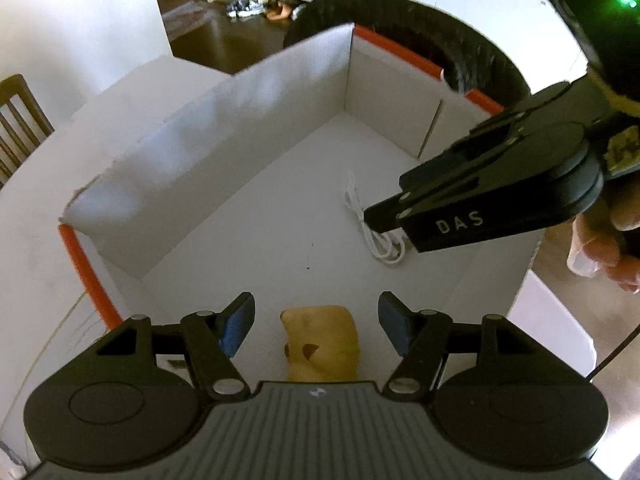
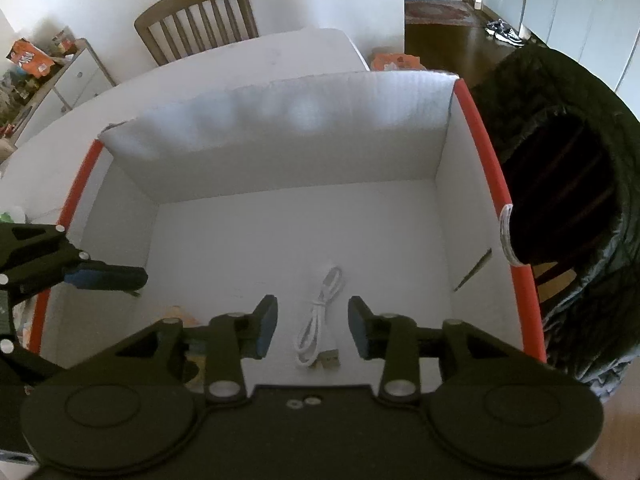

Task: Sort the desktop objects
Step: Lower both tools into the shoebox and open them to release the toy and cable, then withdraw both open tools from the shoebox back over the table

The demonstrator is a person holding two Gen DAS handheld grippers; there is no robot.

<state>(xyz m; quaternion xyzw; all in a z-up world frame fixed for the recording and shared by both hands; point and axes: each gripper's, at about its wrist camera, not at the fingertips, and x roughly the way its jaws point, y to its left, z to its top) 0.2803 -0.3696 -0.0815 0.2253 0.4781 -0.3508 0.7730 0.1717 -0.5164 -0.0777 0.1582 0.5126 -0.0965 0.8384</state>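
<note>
White box floor: cable between spread right tongs; yellow toy between spread, empty left tongs.

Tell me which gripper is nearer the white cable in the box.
Right. The right gripper is open directly over the white cable; the left gripper sits apart, open above the yellow object.

White box, orange-red rim strips. White coiled cable on box floor. Tan-yellow object, dark brown marks. Black grippers, blue finger pads. Brown wooden chair far. White table.
</note>
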